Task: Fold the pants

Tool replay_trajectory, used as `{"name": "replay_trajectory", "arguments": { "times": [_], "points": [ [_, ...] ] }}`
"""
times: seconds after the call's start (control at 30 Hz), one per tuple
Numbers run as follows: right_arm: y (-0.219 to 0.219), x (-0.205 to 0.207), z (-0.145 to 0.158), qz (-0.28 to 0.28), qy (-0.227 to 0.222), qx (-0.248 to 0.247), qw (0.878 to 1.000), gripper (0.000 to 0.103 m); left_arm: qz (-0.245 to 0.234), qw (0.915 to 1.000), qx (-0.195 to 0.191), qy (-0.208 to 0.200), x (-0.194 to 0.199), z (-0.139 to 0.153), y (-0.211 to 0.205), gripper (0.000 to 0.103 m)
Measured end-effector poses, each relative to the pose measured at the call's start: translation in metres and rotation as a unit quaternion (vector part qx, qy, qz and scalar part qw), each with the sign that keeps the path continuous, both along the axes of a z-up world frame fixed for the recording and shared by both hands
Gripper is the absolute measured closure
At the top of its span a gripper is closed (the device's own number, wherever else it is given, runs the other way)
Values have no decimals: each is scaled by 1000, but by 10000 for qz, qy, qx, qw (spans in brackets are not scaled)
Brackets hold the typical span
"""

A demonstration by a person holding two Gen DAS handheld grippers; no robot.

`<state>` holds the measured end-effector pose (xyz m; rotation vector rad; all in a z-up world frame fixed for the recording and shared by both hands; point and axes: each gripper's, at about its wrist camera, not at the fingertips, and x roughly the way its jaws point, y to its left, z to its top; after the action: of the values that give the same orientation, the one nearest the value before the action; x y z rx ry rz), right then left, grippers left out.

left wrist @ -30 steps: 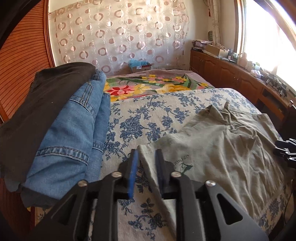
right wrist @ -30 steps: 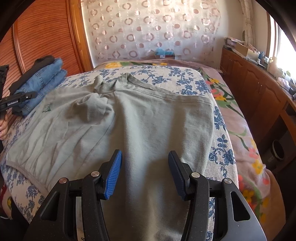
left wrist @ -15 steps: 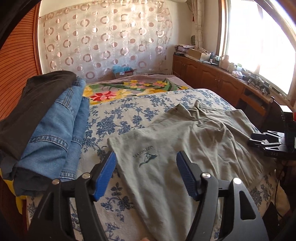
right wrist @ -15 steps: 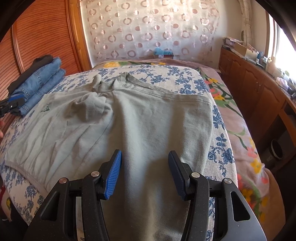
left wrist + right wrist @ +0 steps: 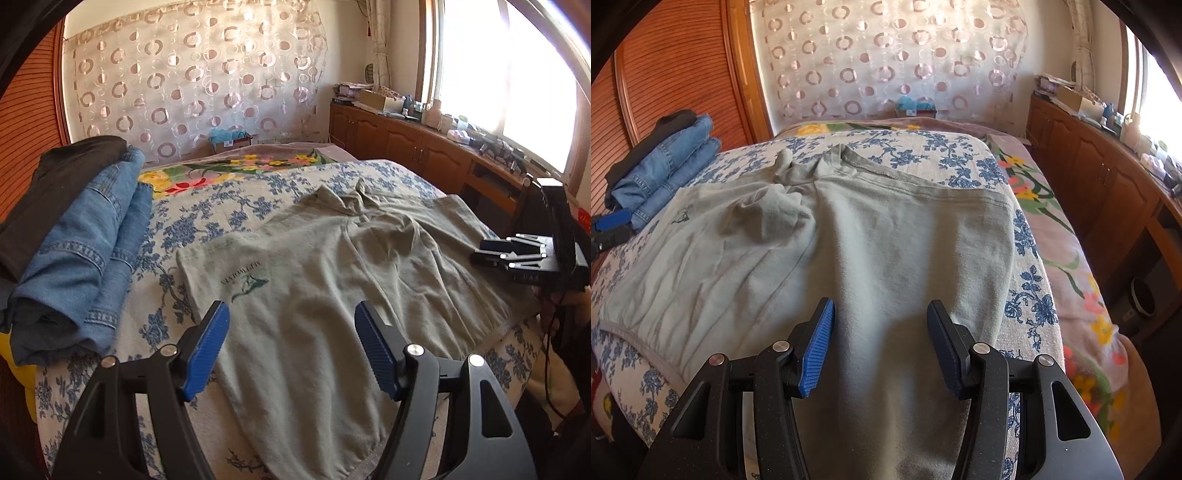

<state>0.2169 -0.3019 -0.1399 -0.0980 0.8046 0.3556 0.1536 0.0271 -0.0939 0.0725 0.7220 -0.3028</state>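
The left claw [image 5: 291, 332] hangs released, its blue-padded fingers [image 5: 208, 343] spread wide above the near edge of the grey-green pants [image 5: 332, 280], holding nothing. The right claw [image 5: 879, 336] is likewise released, fingers apart over one leg of the pants [image 5: 849, 258], empty.

The pants lie spread across the bed [image 5: 207, 218], on a blue-flowered cover [image 5: 923, 147], with the fabric bunched and creased near the middle. Only the left view shows the small dark logo [image 5: 245, 286] clearly enough to see lettering above a figure; in the right view it is a tiny mark [image 5: 681, 216] near the far left corner. The right view alone shows the long stitched hem [image 5: 923, 184] running toward the bed's right edge and the elastic waistband [image 5: 635, 336] at the lower left.

Each view catches the other claw — the right one [image 5: 517, 254] at the far right of the left view, the left one's blue pad [image 5: 613, 221] at the left edge of the right view.

A pile of folded jeans [image 5: 85, 258] with a dark garment [image 5: 55, 184] on top sits on the bed's left side, just beside the pants' corner. Beyond it — a ring-patterned curtain [image 5: 886, 55], a bright flowered blanket [image 5: 236, 170], wooden cabinets [image 5: 406, 144] under a sunlit window [image 5: 509, 74], and a slatted wooden panel [image 5: 676, 74] at the left.
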Motion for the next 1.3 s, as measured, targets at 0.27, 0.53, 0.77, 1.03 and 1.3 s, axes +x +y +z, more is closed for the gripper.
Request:
{"name": "replay_trajectory", "arguments": {
  "times": [0.27,0.53,0.77,1.03,1.3],
  "points": [
    [0,-4,7,-60,-146,-36,9999,50,-55,9998,78,162,-11,-15,-7,33],
    [-25,-45,26,-364,-358,137,9986,50,32,9994,186,300,-17,-31,-6,33],
    [-45,-81,26,-508,-190,66,9985,50,108,9994,132,317,-17,-33,-2,33],
    [-54,-98,15,-568,209,219,9979,50,192,9994,135,238,-23,-31,2,33],
    [-49,-102,14,-535,336,370,9973,59,294,9993,-21,226,-40,-25,9,33]
  ]
}}
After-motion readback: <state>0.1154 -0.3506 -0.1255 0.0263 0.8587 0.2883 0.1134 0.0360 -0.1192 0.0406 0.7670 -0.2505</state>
